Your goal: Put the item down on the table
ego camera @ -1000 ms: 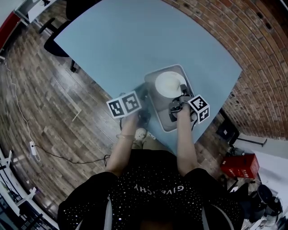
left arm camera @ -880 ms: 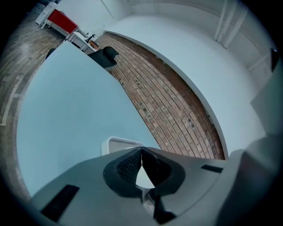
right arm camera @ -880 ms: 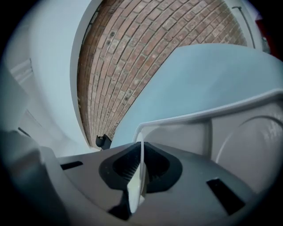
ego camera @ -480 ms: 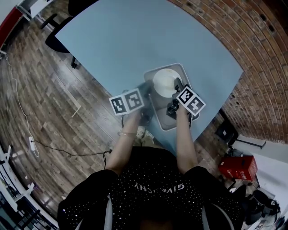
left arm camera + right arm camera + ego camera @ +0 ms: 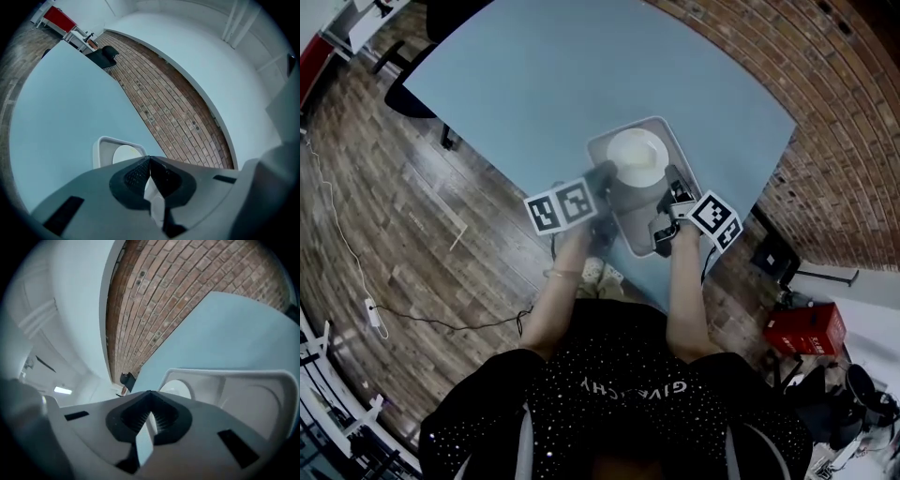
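A person looks down over two hand-held grippers that share one grey tray (image 5: 630,223) above the near corner of a pale blue table (image 5: 534,84).

The left gripper (image 5: 602,178) has its jaws pressed together on the tray's near-left rim. A thin pale strip of that rim runs between the black ribbed pads. Ahead of this gripper and a little to its left the rest of the tray extends away, with a round white plate (image 5: 636,157) lying in its far compartment.

The right gripper (image 5: 673,199) has just been closing its jaws, which now clamp a strip of the tray's right rim. Straight ahead of it lie the tray's compartments, and the plate is just beyond its fingertips to the left.

The tray is pinched between the two grippers, one on each side. Whether its underside touches the table cannot be told. A brick wall (image 5: 178,108) stands beyond the table's far edge.
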`<control>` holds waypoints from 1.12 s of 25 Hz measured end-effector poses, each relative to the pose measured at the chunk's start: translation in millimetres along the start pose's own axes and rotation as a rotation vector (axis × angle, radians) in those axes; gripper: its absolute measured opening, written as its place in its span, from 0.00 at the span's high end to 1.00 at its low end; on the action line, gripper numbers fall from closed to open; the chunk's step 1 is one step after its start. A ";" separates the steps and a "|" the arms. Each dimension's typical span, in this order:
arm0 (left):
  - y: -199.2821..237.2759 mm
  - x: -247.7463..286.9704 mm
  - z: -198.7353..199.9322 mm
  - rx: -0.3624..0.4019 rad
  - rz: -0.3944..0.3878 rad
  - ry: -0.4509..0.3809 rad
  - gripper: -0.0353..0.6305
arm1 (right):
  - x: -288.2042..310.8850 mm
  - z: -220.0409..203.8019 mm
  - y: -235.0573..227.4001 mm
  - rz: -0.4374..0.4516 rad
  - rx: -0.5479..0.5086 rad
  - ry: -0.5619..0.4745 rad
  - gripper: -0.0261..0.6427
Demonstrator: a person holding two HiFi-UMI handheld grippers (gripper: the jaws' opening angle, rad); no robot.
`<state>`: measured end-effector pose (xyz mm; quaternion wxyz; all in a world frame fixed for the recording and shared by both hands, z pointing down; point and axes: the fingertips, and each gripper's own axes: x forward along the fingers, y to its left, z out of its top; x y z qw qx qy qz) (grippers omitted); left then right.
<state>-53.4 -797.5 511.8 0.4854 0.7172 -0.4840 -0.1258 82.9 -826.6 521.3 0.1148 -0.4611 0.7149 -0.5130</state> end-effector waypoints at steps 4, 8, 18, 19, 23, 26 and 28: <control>-6.2 -2.0 -13.3 0.017 -0.010 0.027 0.93 | -13.3 -5.8 6.6 0.049 0.077 -0.011 0.94; -11.8 -4.6 -19.8 0.032 -0.025 0.040 0.93 | -22.3 -14.5 5.1 0.049 0.100 -0.009 0.94; -18.7 -10.3 -27.3 0.039 -0.033 0.047 0.93 | -37.2 -13.4 0.5 0.044 0.125 -0.018 0.94; -17.9 -11.6 -27.4 0.038 -0.032 0.047 0.93 | -37.7 -14.6 -0.1 0.043 0.133 -0.018 0.94; -15.2 -13.3 -26.3 0.034 -0.027 0.041 0.93 | -35.5 -17.2 -0.4 0.047 0.145 -0.009 0.94; -12.3 -14.3 -24.2 0.030 -0.024 0.037 0.93 | -32.4 -20.5 0.3 0.046 0.140 0.000 0.94; -10.1 -15.7 -22.6 0.028 -0.023 0.035 0.93 | -30.8 -23.2 0.9 0.045 0.141 0.004 0.94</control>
